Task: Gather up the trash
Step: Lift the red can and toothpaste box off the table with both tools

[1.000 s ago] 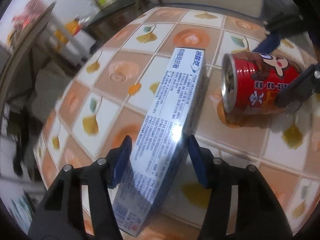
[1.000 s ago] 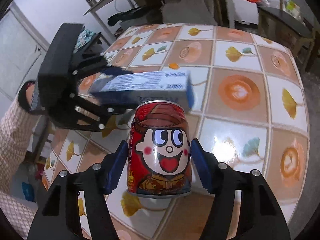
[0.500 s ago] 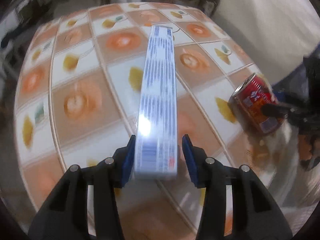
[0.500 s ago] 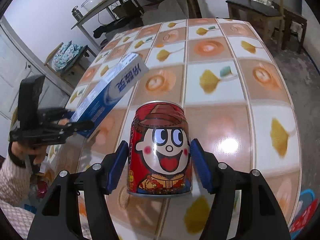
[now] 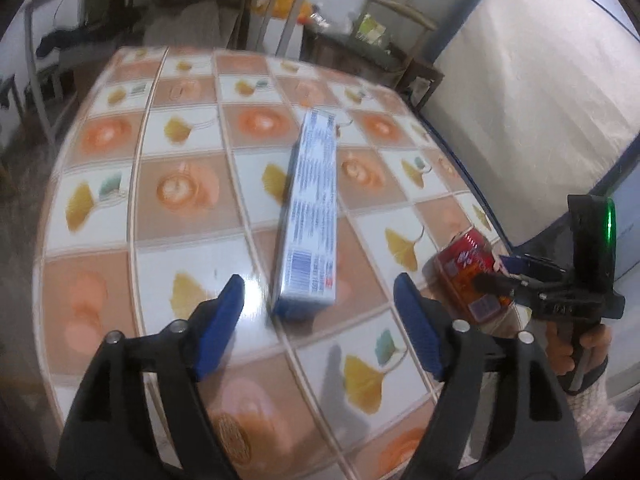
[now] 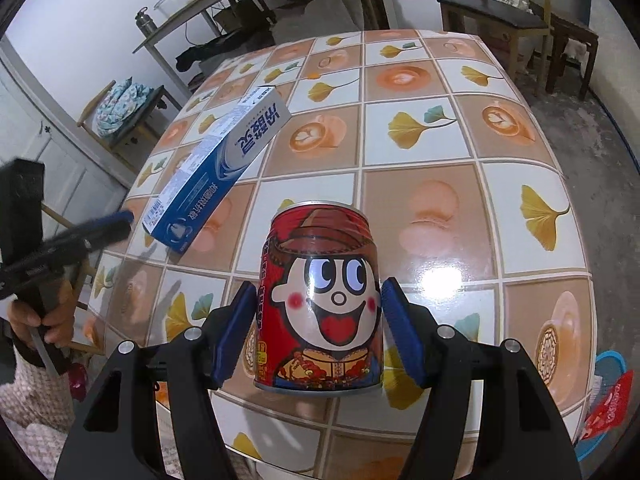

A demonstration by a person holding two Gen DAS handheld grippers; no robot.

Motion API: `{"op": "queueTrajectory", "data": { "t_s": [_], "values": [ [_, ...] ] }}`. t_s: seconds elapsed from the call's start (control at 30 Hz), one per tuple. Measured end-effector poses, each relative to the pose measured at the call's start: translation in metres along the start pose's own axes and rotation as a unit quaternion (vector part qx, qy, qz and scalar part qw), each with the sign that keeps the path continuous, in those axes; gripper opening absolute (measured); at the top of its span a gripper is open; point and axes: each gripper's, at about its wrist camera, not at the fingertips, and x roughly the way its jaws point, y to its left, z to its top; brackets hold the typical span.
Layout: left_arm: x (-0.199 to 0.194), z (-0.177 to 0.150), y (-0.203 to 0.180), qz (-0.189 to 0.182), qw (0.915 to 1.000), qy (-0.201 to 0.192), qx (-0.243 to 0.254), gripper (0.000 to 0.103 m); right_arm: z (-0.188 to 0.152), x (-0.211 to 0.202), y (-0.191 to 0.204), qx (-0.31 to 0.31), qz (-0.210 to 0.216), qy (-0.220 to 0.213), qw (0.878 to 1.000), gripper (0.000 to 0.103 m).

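A long blue-and-white toothpaste box (image 5: 312, 216) lies free on the tiled table (image 5: 180, 188), just ahead of my left gripper (image 5: 318, 284). The left jaws are opening and no pad touches the box. In the right wrist view the box (image 6: 218, 172) rests near the table's left side, with a blue fingertip of the left gripper (image 6: 116, 220) just short of its near end. My right gripper (image 6: 319, 286) is shut on a red cartoon-face can (image 6: 320, 300), held upright above the table's near part. The left wrist view shows that can (image 5: 468, 264) at the table's right edge.
A white padded panel (image 5: 540, 100) stands right of the table. Chairs and a metal rack ring the far side; a chair with a patterned cushion (image 6: 120, 108) stands at the left. A blue basin (image 6: 608, 364) with a red bag sits on the floor at the right.
My left jaws have spread and let go of the box, which now lies on the table ahead of the fingers. The left gripper rolled and drew back. The right gripper keeps the can.
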Motion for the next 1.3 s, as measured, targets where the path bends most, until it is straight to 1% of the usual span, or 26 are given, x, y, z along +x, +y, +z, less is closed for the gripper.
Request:
{"op": "queueTrajectory", "data": {
  "t_s": [0.1,0.27,0.43,0.47,0.57,0.63,0.67,0.73,0.77,0.9,1.07,1.17,1.3],
  "values": [
    [0.018,0.021,-0.007,0.015,0.9994,0.012,0.029,0.076,0.002,0.003,0.002,-0.001,-0.008,-0.001,1.000,0.068],
    [0.052,0.049,-0.010,0.056,0.9950,0.052,0.065,0.076,0.006,0.013,0.006,-0.008,-0.017,0.006,1.000,0.069],
    [0.085,0.065,-0.007,0.077,0.9893,0.096,0.079,0.075,0.009,0.020,0.011,-0.021,-0.026,0.007,0.999,0.071],
    [0.089,0.066,-0.007,0.078,0.9886,0.100,0.081,0.074,0.010,0.021,0.011,-0.023,-0.026,0.007,0.999,0.071],
    [0.103,0.071,-0.007,0.092,0.9858,0.114,0.083,0.064,0.012,0.026,0.013,-0.028,-0.032,0.008,0.999,0.071],
    [0.109,0.074,-0.005,0.091,0.9857,0.120,0.076,0.056,0.014,0.028,0.013,-0.029,-0.036,0.008,0.999,0.071],
    [0.112,0.075,-0.006,0.089,0.9859,0.122,0.073,0.054,0.014,0.030,0.014,-0.030,-0.036,0.008,0.999,0.071],
    [0.117,0.074,-0.007,0.083,0.9863,0.126,0.065,0.048,0.015,0.032,0.013,-0.027,-0.034,0.008,0.999,0.071],
    [0.119,0.074,-0.007,0.083,0.9862,0.129,0.063,0.044,0.015,0.033,0.012,-0.024,-0.033,0.009,0.999,0.071],
    [0.120,0.072,-0.012,0.092,0.9861,0.120,0.070,0.032,0.017,0.030,0.010,-0.016,-0.020,0.007,1.000,0.071],
    [0.117,0.068,-0.015,0.091,0.9873,0.112,0.066,0.031,0.023,0.029,0.001,0.020,0.026,0.014,0.999,0.072],
    [0.113,0.062,-0.018,0.088,0.9883,0.105,0.068,0.031,0.025,0.033,-0.004,0.038,0.040,0.020,0.998,0.072],
    [0.105,0.054,-0.022,0.084,0.9903,0.090,0.064,0.031,0.026,0.040,-0.007,0.051,0.048,0.022,0.997,0.072]
  ]
}}
